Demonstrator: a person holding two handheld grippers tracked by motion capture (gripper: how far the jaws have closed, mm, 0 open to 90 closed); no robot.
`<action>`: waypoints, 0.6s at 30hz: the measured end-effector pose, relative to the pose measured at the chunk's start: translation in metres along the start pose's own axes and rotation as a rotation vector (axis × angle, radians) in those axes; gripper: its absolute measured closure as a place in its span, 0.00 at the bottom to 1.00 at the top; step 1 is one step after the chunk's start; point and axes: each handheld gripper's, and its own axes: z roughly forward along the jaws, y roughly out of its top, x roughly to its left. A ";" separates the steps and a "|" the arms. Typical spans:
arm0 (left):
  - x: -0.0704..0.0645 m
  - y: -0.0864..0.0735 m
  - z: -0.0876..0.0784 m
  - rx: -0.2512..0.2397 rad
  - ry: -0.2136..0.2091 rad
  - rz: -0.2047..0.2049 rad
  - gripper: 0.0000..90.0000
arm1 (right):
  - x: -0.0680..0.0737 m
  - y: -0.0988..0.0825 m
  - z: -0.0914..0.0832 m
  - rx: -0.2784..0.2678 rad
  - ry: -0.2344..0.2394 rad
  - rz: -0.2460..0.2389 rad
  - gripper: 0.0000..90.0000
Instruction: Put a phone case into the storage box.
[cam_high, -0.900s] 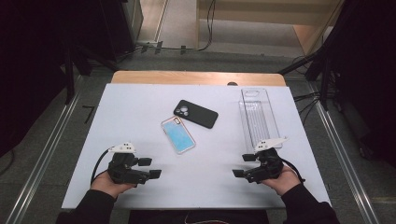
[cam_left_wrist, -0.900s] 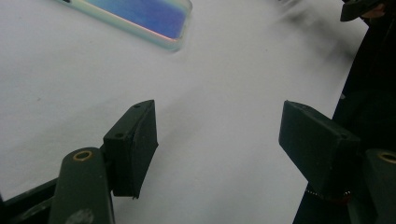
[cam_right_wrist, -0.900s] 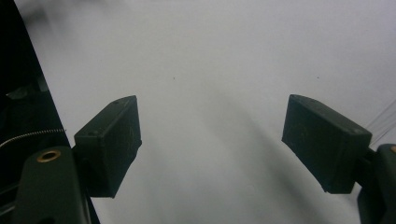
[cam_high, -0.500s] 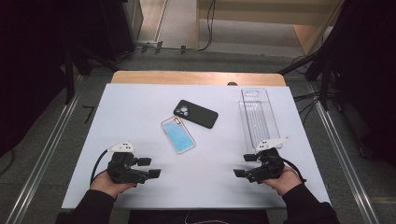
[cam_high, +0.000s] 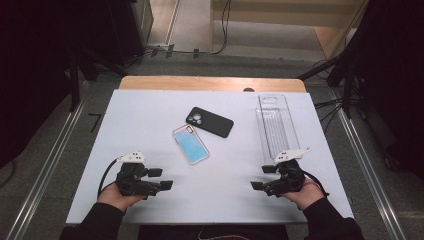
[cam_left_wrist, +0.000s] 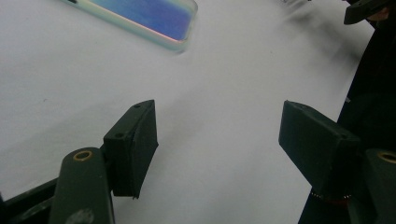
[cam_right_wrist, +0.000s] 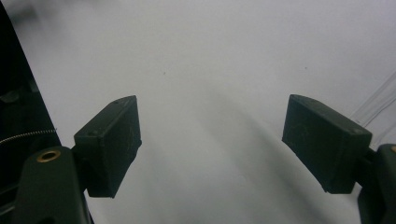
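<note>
Phone cases (cam_high: 191, 144) and grippers unmoved

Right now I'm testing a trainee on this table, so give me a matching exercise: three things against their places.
Things:
1. black phone case
2. blue phone case
3. clear tray

Places:
A. right side of the table, just beyond the right gripper
B. middle of the table, nearer the person
C. middle of the table, farther from the person

Pairs: 1-C, 2-B, 3-A

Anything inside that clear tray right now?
The clear tray looks empty: only its ribbed floor shows through. Its near end sits behind the right tool, so that part is hidden.
</note>
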 end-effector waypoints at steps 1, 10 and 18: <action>0.000 0.000 0.000 0.000 -0.002 0.000 0.31 | 0.000 0.000 0.000 0.000 -0.003 0.002 0.19; 0.001 0.000 -0.001 0.005 0.010 0.000 0.31 | 0.000 0.000 0.000 0.001 -0.010 0.004 0.19; 0.002 0.000 -0.001 0.001 0.009 -0.008 0.31 | 0.001 0.000 0.000 -0.001 -0.008 0.003 0.19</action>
